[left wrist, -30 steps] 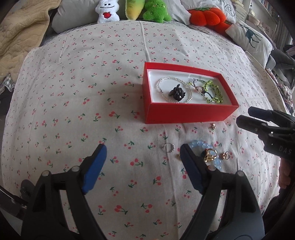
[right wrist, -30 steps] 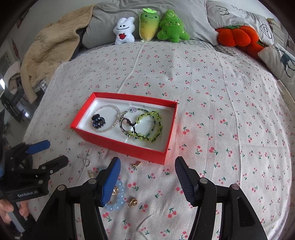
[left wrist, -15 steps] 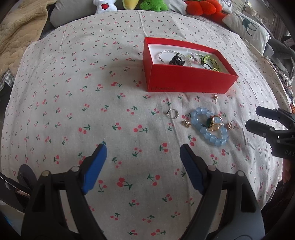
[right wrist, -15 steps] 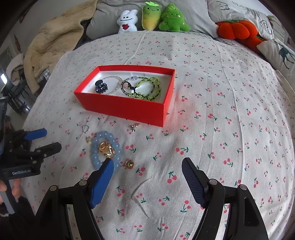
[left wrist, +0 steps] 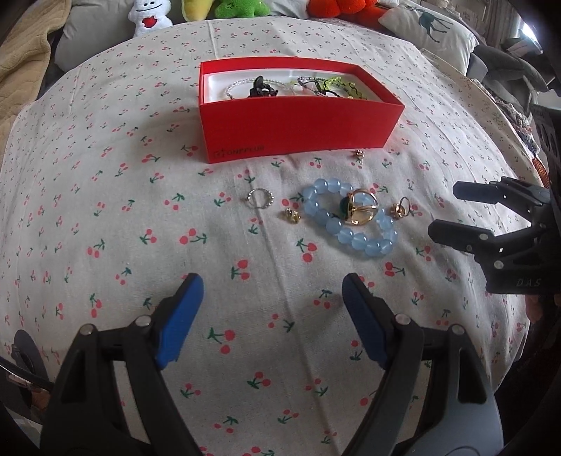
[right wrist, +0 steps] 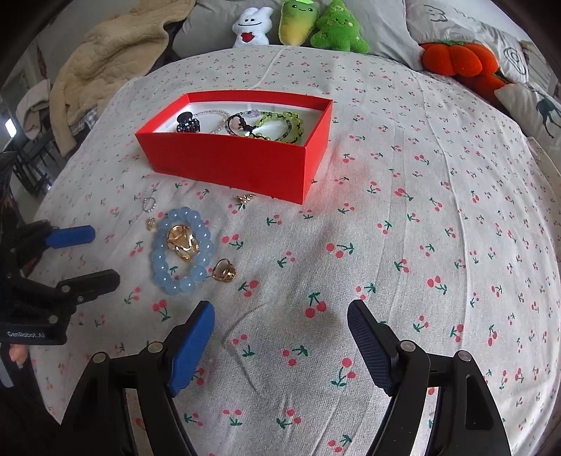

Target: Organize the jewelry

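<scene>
A red box on the cherry-print bedspread holds a black hair clip, a clear bead bracelet and green bead bracelets. In front of it lie a blue bead bracelet with a gold ring on it, a silver ring, a gold ring and small earrings. My left gripper is open and empty, near the loose pieces. My right gripper is open and empty beside them.
Plush toys, an orange pumpkin plush and pillows line the far edge of the bed. A beige quilt lies at the far left. The bedspread stretches to the right of the box.
Both grippers have dropped lower and drawn back toward the near edge, so the box and loose jewelry sit farther ahead. Both stayed open and empty.
</scene>
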### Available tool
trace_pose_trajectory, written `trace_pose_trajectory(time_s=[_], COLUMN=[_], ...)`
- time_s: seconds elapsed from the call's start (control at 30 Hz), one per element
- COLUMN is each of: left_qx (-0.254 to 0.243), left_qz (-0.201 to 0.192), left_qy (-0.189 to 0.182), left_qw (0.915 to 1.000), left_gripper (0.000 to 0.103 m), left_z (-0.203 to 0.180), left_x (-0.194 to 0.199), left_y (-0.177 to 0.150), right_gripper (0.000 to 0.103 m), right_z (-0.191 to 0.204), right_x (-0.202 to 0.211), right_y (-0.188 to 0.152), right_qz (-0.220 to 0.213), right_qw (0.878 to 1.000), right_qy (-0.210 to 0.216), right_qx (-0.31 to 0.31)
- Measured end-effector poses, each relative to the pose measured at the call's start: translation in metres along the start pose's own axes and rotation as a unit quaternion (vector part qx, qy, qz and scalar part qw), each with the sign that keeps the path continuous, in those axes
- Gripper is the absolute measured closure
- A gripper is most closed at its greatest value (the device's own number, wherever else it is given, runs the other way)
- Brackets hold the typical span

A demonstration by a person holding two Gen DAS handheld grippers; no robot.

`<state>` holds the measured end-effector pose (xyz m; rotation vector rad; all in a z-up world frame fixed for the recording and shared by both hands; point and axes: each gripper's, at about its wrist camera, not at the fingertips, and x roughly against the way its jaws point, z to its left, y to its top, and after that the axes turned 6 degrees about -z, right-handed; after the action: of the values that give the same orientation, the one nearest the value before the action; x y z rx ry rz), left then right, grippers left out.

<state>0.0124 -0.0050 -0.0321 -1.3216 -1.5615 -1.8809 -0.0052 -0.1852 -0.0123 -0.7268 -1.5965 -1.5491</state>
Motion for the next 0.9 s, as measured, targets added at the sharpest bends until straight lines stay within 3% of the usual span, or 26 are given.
trace_pose_trajectory(time_s=[0.3,0.4,0.57,0.8,0.9], left_qx=[0.016,0.018,0.025,0.031,0.031], left_qz=[0.004,0.007,0.006,0.002,0.002], left_qy=[0.024,0.024,0.018,0.011,0.009], left_qw=[0.9996,0.9995,0.9995,0.9994,0.9995], left_gripper=[0.021,0.021,0.021,0.021,0.022], left_z=[0.013,0.017,0.023,0.03,0.029], left_x=[0.001,0.002,0.006,0.011,0.012], left_y=[0.0,-0.002,-0.003,-0.004,-0.005], right_gripper=[0.024,0.028,0.054,0.067,0.08], right_z=[0.028,0.04,0.06,0.076,0.077], right_x=[-0.002,-0.008,-0.019,-0.033,-0.038], right_y=[0.017,0.022,0.029,0.035,0.037], right_qz=[-0.008,-0.005,0.001,0.006,0.008], right_qw=[0.999,0.998,0.996,0.995,0.995], right_qy=[0.041,0.054,0.067,0.069,0.068], right_qx=[0.03,0.039,0.061,0.069,0.069])
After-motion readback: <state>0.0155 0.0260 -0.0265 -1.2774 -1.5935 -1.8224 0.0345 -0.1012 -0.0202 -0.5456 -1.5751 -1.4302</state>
